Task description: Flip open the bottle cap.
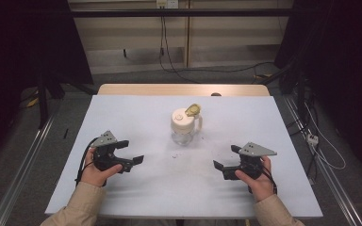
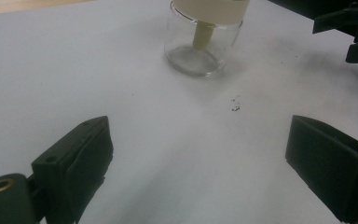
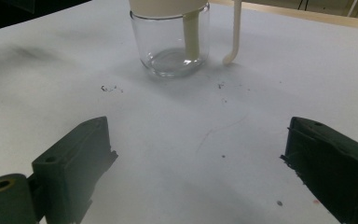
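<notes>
Right now I hold a pair of tongs in each hand, both low over the white bench, and I take the glass jar as my landmark. It stands upright near the middle of the bench, clear glass below with a cream lid on top, a yellowish flip cap raised on its far right side and a cream handle curving down its right side. My left tongs sit well to the left of the jar and nearer to me, jaws spread wide with nothing between them; in the left gripper view the jar stands ahead with bare bench between the jaws. My right tongs sit well to the right of the jar, also nearer to me, jaws wide and empty as well. In the right gripper view the jar stands ahead, a cream tube showing inside the glass, the handle hanging just beside it. A few dark specks lie on the bench just in front of the jar.
</notes>
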